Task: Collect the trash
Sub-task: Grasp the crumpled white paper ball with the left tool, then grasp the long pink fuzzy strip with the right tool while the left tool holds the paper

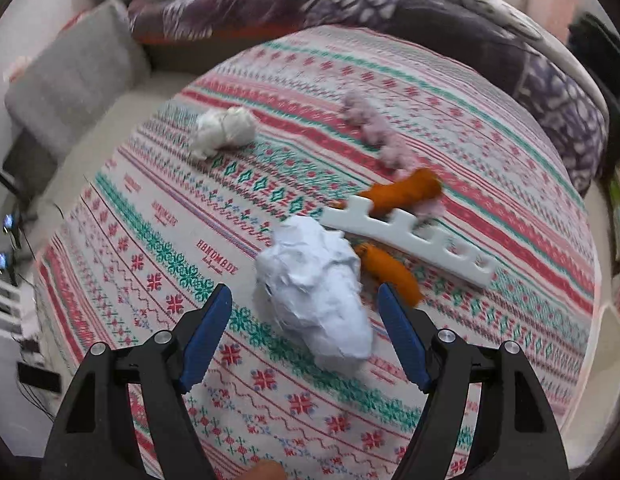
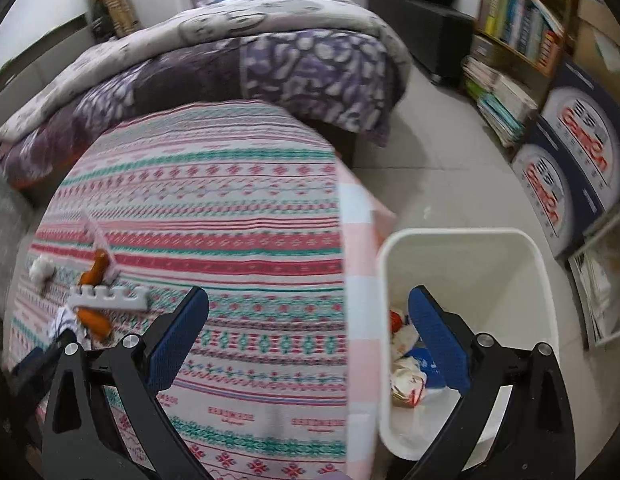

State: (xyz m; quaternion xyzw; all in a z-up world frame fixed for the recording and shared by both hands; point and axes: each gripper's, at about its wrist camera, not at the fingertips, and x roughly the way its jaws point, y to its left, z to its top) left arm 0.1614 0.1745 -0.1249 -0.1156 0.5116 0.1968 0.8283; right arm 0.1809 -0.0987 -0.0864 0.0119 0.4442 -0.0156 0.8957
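1. On the patterned tabletop (image 1: 158, 208), a crumpled white paper ball (image 1: 313, 288) is framed between the spread fingers (image 1: 208, 336) of the left gripper (image 1: 306, 312); nothing is clamped, so a grasp appears to be lined up.
2. Behind the ball, a white comb-like piece (image 1: 405, 240) is laid across two orange pieces (image 1: 401, 192), with a pink wad (image 1: 373, 128) and a white tissue wad (image 1: 224, 130) farther off, all uncollected.
3. The right gripper (image 2: 310, 316) is held with fingers apart and empty over the tabletop edge and the white bin (image 2: 461, 240).
4. Wrappers (image 2: 405, 364) are already seen in the bin, set just beside the tabletop, probably for short carries.
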